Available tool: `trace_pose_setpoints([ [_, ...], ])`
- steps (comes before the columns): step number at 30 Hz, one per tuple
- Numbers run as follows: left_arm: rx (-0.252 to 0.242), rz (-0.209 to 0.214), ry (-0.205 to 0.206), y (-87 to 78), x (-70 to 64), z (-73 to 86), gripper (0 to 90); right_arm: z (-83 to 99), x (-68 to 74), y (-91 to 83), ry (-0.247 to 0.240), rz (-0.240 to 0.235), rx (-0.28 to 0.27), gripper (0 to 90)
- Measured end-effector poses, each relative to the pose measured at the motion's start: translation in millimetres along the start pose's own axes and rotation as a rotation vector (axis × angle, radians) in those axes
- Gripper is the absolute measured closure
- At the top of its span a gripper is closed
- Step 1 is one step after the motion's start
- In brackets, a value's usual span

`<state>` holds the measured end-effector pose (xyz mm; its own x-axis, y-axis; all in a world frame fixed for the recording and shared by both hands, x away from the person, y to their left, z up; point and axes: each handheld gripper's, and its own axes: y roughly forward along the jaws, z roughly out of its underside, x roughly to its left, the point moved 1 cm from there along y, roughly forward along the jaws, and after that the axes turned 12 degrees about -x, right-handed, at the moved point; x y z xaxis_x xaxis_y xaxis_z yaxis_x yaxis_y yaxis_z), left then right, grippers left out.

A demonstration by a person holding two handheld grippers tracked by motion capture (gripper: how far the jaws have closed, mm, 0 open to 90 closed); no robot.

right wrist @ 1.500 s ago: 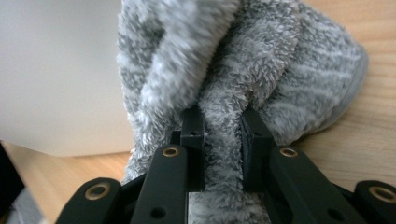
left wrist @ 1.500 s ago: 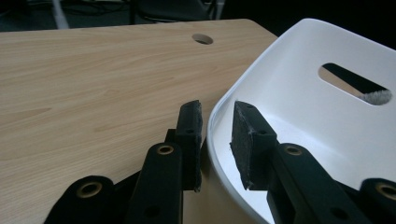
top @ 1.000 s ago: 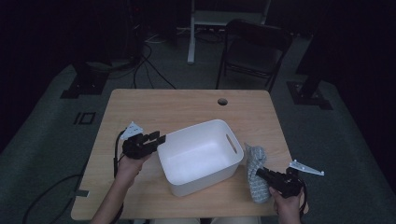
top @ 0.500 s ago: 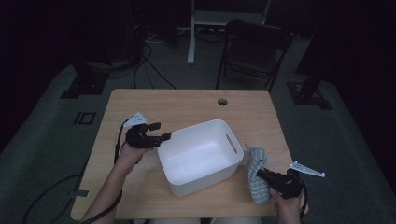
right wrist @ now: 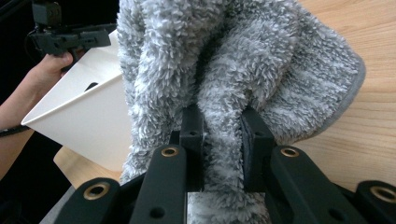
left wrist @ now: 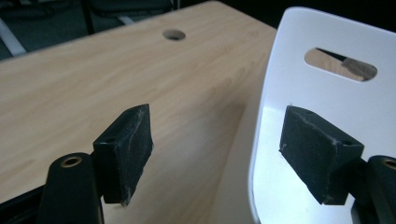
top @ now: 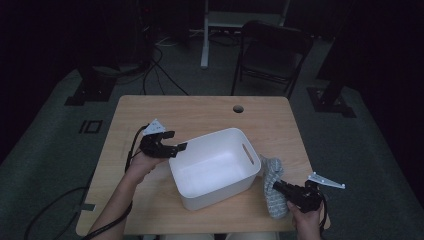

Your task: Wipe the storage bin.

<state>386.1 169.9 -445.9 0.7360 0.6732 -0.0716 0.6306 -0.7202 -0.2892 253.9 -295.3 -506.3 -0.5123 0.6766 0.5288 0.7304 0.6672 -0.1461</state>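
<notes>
The towel (top: 272,187) lay bunched by the table's (top: 200,112) near right corner, just beside the bin's (top: 215,167) right wall. The right gripper (right wrist: 220,135) was clamped on a fold of it. Over the last second the left gripper (top: 167,146), jaws apart, had moved from the table beside the bin up to its left rim, which now stood between its pads (left wrist: 126,147). It looked set to steady the bin before the towel went in.

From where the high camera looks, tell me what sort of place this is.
Likely a dim recording studio or lab: a lone wooden table, stand bases with floor cables, and a folding chair on grey carpet.
</notes>
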Motion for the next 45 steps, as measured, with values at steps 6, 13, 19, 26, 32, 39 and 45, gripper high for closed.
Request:
trace_pose_setpoints([
  [6,0.035,0.056,0.045,2.8,-2.6,-1.9,50.0,0.1,0.6,0.7,0.004,-0.005,0.002,74.9],
  [13,0.057,0.076,0.043,5.2,-6.2,-0.7,71.8,0.2,0.2,1.1,0.004,-0.001,0.003,74.9],
  [19,0.061,0.062,0.029,5.7,-10.6,0.2,80.0,-0.4,0.5,0.4,0.003,-0.003,-0.001,74.9],
  [26,0.033,0.041,-0.020,-0.8,-15.5,5.7,82.6,-0.8,-0.8,-0.9,0.007,-0.003,-0.004,74.9],
  [32,0.008,-0.038,-0.041,-11.1,-21.0,11.1,84.5,-1.7,-1.1,-2.3,0.004,0.000,-0.009,74.9],
  [39,0.003,-0.105,-0.039,-21.1,-31.4,15.5,85.5,-2.0,-0.8,-2.4,0.006,-0.002,-0.009,74.9],
  [45,-0.012,-0.069,-0.062,-26.2,-25.3,4.7,56.5,-2.5,1.8,-2.5,0.001,-0.011,-0.009,74.9],
])
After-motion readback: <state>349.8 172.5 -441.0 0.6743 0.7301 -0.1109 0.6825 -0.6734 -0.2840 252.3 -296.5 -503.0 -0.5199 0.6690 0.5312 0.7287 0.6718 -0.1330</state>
